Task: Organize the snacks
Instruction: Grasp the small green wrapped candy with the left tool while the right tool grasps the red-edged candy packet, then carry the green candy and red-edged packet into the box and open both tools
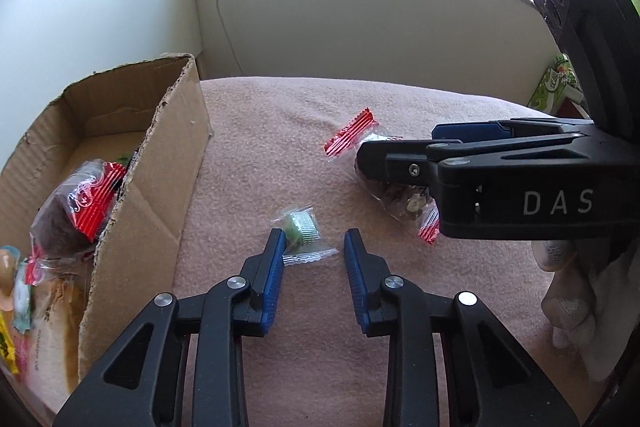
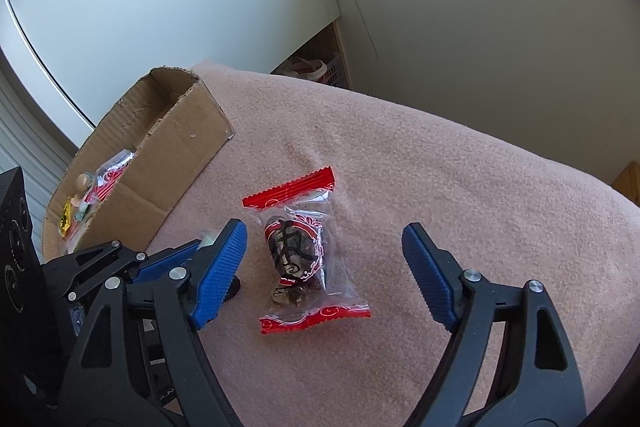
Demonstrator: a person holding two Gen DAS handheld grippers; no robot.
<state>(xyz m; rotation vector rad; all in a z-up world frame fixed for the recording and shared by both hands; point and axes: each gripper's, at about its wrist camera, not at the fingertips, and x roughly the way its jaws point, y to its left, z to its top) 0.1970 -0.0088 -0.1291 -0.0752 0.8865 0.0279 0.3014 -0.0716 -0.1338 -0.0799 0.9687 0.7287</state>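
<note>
Candy (image 1: 302, 233) sits at your left gripper (image 1: 314, 243) tips, jaws wide; right gripper (image 2: 324, 243) straddles red snack (image 2: 300, 255), wide too.

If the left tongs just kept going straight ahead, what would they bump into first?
Most likely the small green-and-clear candy packet, lying on the pink blanket just past the open left tongs, nearer the left-hand tip. How high the tongs sit above the blanket is unclear.

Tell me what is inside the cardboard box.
The cardboard box holds a red-ended clear packet with a dark snack and a few colourful wrappers at its near end. Its near wall hides the rest of the floor.
</note>
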